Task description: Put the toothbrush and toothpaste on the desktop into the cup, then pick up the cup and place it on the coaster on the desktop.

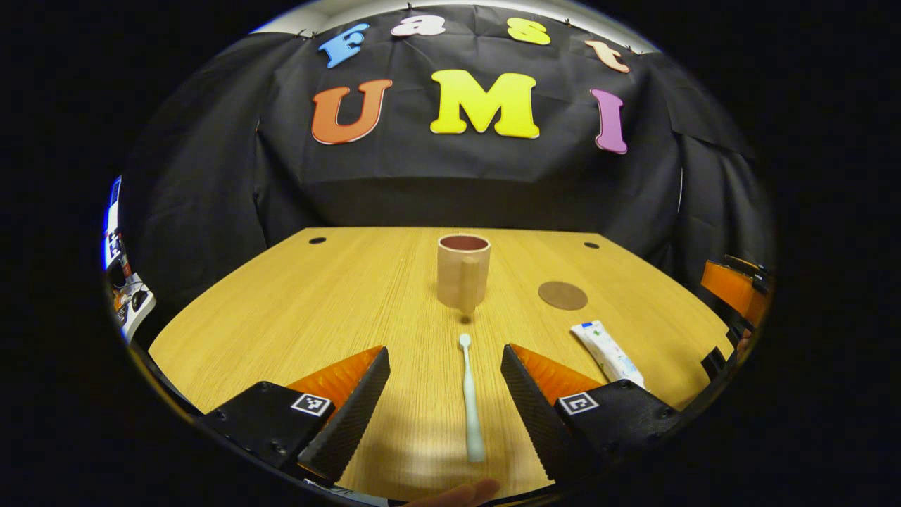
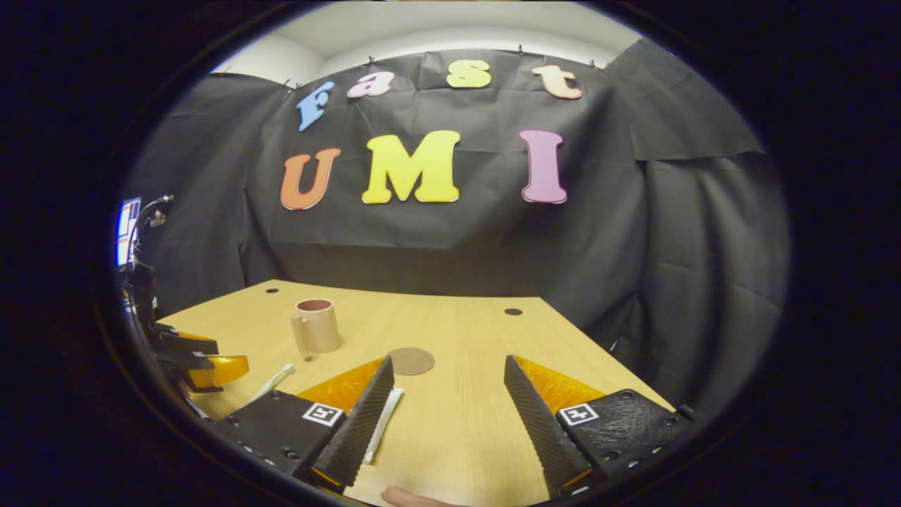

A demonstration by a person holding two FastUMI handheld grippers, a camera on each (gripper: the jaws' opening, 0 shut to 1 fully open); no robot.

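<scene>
Two pairs of tongs, both spread wide and empty, above a wooden surface (image 1: 295, 310).

One toothbrush (image 1: 470, 401) lying flat between the fingers of the left tongs (image 1: 445, 394), head pointing ahead toward one cup (image 1: 463, 271) standing upright straight in front. One round coaster (image 1: 562, 295) ahead and to the right, apart from the cup. One toothpaste tube (image 1: 607, 352) flat just outside the right finger. Right tongs (image 2: 446, 405): toothpaste tube (image 2: 383, 422) beside the left finger, coaster (image 2: 411, 360) just ahead, cup (image 2: 316, 325) farther ahead-left.
</scene>
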